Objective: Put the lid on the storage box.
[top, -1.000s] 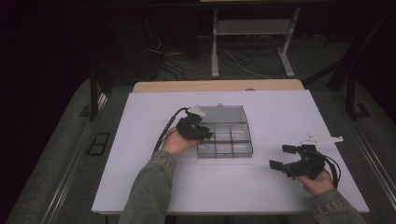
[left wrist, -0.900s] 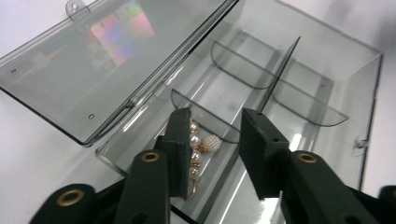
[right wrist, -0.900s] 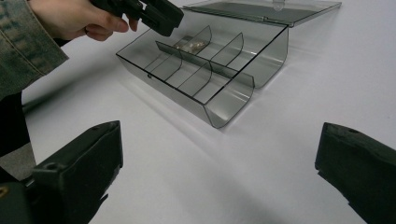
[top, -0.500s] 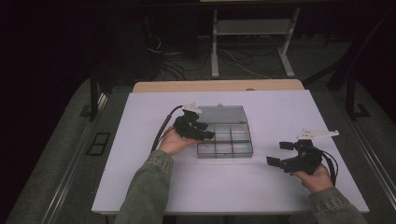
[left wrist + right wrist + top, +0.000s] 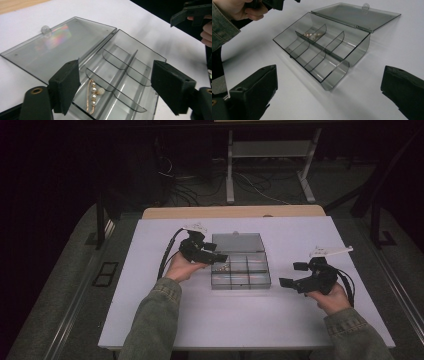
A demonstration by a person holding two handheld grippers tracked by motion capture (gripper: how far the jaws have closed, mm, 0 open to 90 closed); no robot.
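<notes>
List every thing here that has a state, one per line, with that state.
Box: open, upright on the table.
Lid: folded flat back on the table.
Bracelet: lying in one compartment of the box, free of the jaws.
Other compartments: empty.
Left gripper: open above the bracelet, jaws have just been opening, nothing pressed between them.
Right gripper: open, empty, beside the box, apart from it.

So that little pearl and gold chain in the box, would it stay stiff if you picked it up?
Probably not. The pearl chain lies in loose curves in a compartment of the clear box, so it would likely droop and swing. It looks thin and light, and its round beads might slip from pads.
</notes>
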